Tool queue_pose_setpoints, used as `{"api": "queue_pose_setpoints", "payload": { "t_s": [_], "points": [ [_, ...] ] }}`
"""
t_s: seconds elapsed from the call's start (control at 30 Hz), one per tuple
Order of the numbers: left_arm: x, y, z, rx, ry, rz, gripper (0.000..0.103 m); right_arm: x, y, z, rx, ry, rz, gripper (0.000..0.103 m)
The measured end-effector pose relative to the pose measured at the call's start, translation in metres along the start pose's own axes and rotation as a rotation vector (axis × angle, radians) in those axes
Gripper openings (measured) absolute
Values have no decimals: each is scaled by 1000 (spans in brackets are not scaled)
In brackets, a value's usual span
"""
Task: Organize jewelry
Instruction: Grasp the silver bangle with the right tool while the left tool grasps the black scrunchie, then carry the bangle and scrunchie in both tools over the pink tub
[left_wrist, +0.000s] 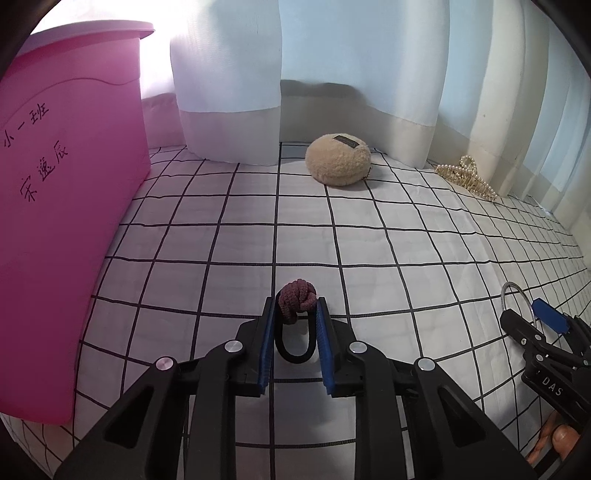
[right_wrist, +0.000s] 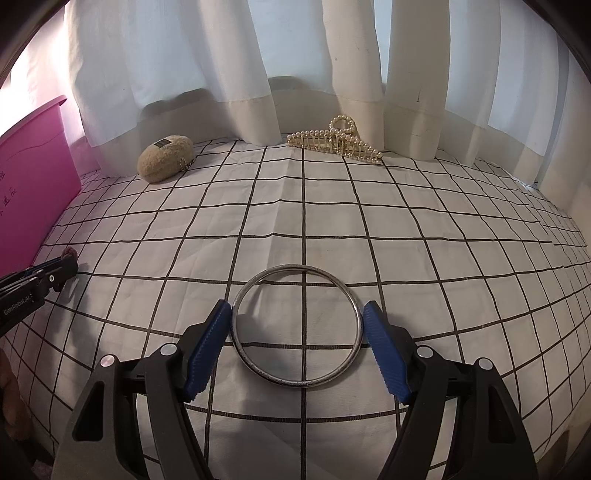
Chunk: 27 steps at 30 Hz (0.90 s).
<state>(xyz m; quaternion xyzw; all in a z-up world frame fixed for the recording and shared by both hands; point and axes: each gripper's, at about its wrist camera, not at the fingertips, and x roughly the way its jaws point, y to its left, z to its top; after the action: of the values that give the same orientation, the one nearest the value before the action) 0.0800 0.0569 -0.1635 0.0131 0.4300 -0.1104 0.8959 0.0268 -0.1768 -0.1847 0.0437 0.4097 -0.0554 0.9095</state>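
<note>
A hair tie, a black elastic loop (left_wrist: 295, 360) with a mauve knitted knot (left_wrist: 297, 297), lies on the checked cloth. My left gripper (left_wrist: 296, 306) is shut on it: both blue pads press the loop into a narrow oval, and the knot sits at the fingertips. A silver bangle (right_wrist: 303, 386) lies flat on the cloth with my right gripper (right_wrist: 297, 308) shut on it, one blue pad touching each side of the ring. In the left wrist view the right gripper (left_wrist: 524, 314) and the bangle (left_wrist: 511, 286) show at the right edge. The left gripper (right_wrist: 62, 269) shows at the left of the right wrist view.
A tall pink bin (left_wrist: 66, 184) with handwriting stands at the left. At the back, against the white curtain (left_wrist: 229, 74), lie a beige plush pouch (left_wrist: 338, 158) and a pearl hair claw (left_wrist: 467, 177). The black-and-white checked cloth (left_wrist: 369, 240) covers the surface.
</note>
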Motion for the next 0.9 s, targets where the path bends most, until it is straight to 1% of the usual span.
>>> {"api": "queue_pose_setpoints", "payload": {
  "t_s": [0.13,0.37,0.6,0.73,0.9],
  "points": [
    [-7,-2,0,1,-11,-13,21,-5,-3,-1,20,-12,4,71],
    [-12,-7,0,4,-13,-32,21,-14,-4,1,19,-44,-4,71],
    [-24,-11,1,-3,-29,-43,21,-30,-3,8,22,-74,8,71],
    [-39,-12,6,-8,-43,-39,21,-43,-1,15,15,-89,18,71],
    [-70,-15,16,-17,-70,-28,21,-66,7,29,-28,-100,41,71]
  ]
}}
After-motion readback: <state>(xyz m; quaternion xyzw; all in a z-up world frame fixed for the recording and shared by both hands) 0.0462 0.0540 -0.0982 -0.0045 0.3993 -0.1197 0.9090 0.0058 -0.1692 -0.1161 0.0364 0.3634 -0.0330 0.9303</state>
